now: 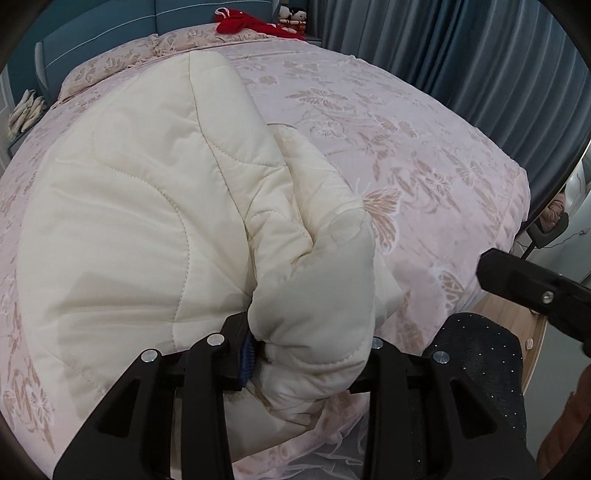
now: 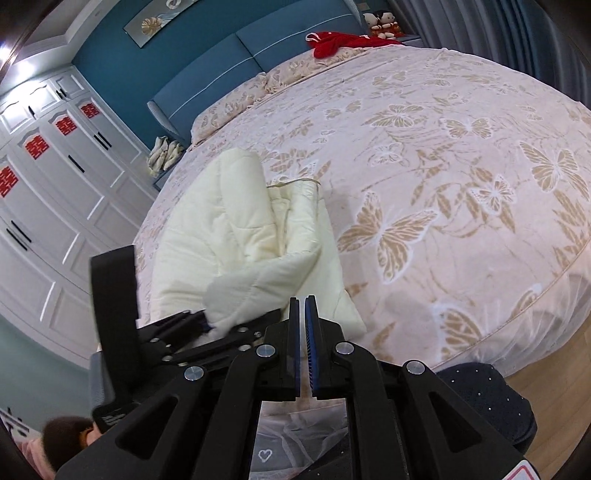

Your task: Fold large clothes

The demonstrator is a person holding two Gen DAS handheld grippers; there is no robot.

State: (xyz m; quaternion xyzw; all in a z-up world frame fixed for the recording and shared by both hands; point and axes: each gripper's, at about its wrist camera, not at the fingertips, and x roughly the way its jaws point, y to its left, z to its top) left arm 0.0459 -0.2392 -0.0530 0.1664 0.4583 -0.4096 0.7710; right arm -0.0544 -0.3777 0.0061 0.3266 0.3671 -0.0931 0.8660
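The left claw (image 1: 310, 354) pinches a thick bunched corner of the cream quilted coat (image 1: 147, 206), which lies half-folded near the bed's (image 1: 424, 155) front edge; the right claw (image 2: 304, 350) is pressed nearly together on nothing. Risk — the slick padded bulk slips from the 1-point grip, or springs open once released, undoing the fold.

A pink bedspread (image 2: 461, 192) printed with tan butterflies covers the bed. At its head stands a blue padded headboard (image 2: 295, 40), and a red cloth (image 2: 332, 42) lies on the bedspread just below it. Two small plush dolls (image 2: 382, 23) sit beside the headboard's far end, near grey-blue curtains (image 1: 461, 55). White wardrobe doors (image 2: 55, 177) bearing red paper cut-outs (image 2: 66, 125) stand beside the bed, opposite the curtains.
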